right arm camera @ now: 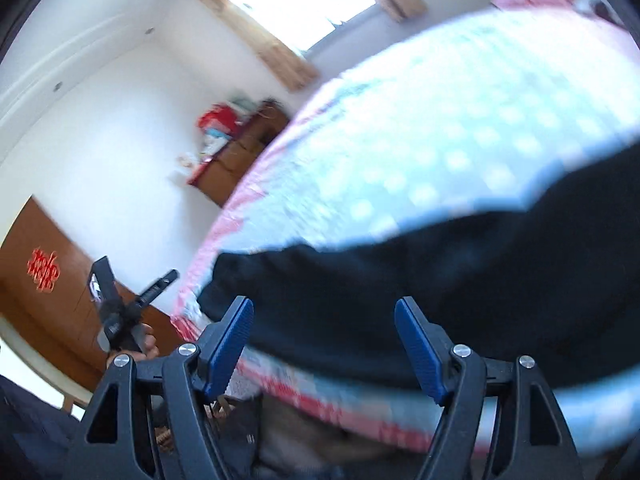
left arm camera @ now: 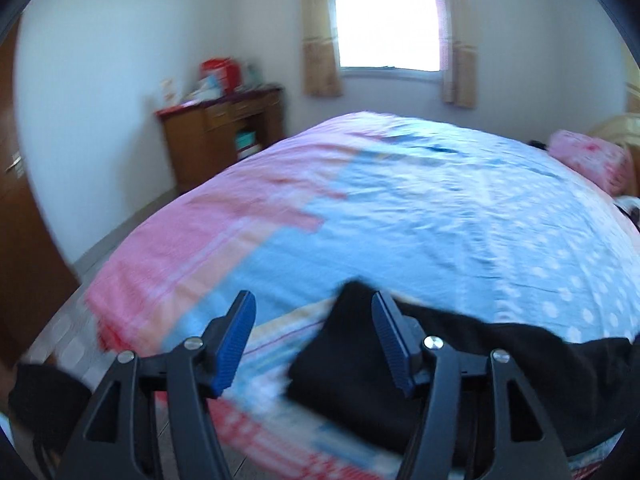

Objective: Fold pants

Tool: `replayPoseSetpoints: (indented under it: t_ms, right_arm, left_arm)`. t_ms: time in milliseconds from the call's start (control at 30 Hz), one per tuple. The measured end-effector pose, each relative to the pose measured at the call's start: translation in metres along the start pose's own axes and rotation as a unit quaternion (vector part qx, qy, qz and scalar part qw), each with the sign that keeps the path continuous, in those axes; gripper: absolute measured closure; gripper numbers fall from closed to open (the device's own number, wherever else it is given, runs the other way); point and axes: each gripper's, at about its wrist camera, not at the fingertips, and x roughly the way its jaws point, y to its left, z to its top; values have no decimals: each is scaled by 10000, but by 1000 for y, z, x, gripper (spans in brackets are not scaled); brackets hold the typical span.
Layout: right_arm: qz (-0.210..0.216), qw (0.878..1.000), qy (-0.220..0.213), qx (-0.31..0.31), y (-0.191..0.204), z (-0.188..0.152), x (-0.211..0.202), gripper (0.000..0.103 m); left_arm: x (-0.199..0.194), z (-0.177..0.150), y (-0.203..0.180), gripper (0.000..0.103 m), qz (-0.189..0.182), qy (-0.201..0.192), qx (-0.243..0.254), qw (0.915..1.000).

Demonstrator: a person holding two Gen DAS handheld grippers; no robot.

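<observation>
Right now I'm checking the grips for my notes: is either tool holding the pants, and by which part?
Nothing is held. The left tool and right tool both stand open above the black pants, which lie on the bed, pads clear of the cloth.

Both my wrist cameras sit low and close at the bed's (left arm camera: 400, 216) near edge, looking across it toward the window (left arm camera: 386, 26); the right view is rolled. Both share the black pants (right arm camera: 400, 280).
</observation>
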Motion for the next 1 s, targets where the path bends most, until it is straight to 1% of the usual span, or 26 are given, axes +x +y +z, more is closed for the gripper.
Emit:
replayPoseSetpoints:
  t_ms: [67, 100, 133, 167, 233, 300, 333, 400, 433, 467, 533, 600, 633, 700, 767, 800, 833, 900, 967, 1000]
  right_arm:
    - [317, 9990, 121, -284, 7, 21, 24, 28]
    - [270, 9982, 220, -494, 12, 29, 41, 28]
    - [217, 9966, 315, -735, 18, 36, 61, 28]
    - [272, 9942, 465, -933, 21, 40, 81, 28]
    - [274, 9897, 787, -1164, 24, 45, 119, 28]
    - [269, 9849, 1068, -1338, 25, 46, 150, 28]
    - [234, 9831, 1170, -1388, 27, 45, 164, 28]
    - [498, 9808, 1380, -1288, 29, 39, 179, 28]
    - [617, 9790, 1500, -1236, 33, 36, 186, 28]
    - [724, 9758, 1633, -1259, 38, 29, 189, 28]
    - [742, 9728, 1737, -1340, 47, 19, 195, 28]
    - [856, 9704, 1893, -1231, 49, 10, 198, 28]
    - [1006, 9677, 2038, -1090, 47, 7, 198, 28]
    - [1143, 9626, 2258, -972, 45, 2, 199, 28]
    - [1133, 9630, 2247, -961, 43, 8, 202, 28]
    - [1171, 9642, 2230, -835, 40, 13, 201, 28]
    - [1268, 9642, 2251, -590, 34, 18, 206, 28]
    - [1648, 9542, 2495, 138, 19, 27, 225, 28]
    - [1736, 9487, 2595, 499, 16, 33, 237, 28]
    - [1817, 9462, 2625, 530, 17, 38, 237, 27]
  left_arm:
    - [12, -4, -15, 40, -89, 30, 70, 9999]
    - [21, -6, -23, 40, -103, 141, 106, 9998]
    - [30, -11, -30, 44, -108, 257, 147, 9995]
    - [37, -16, -34, 47, -72, 377, 186, 9991]
    - [52, -27, -37, 56, 40, 754, 219, 9969]
    - [60, -38, -32, 60, 92, 977, 107, 9951]
    - [57, -41, -31, 62, 135, 861, 153, 9961]
    - [52, -47, -31, 63, 405, 765, 400, 9954]
    - [51, -51, -29, 63, 454, 743, 446, 9952]
    - [50, -53, -26, 63, 425, 714, 439, 9956]
    - [49, -56, -26, 62, 420, 640, 510, 9958]
    - [51, -58, -30, 62, 526, 606, 632, 9948]
    - [50, -57, -31, 61, 556, 597, 650, 9945]
    - [51, -58, -33, 59, 613, 590, 670, 9941]
    - [51, -57, -33, 58, 621, 598, 649, 9942]
    - [52, -56, -33, 58, 611, 611, 630, 9943]
    - [52, -55, -32, 58, 598, 623, 609, 9944]
    - [52, -55, -31, 58, 551, 651, 560, 9948]
    - [53, -54, -31, 58, 539, 668, 571, 9947]
    - [53, -54, -32, 58, 545, 672, 592, 9945]
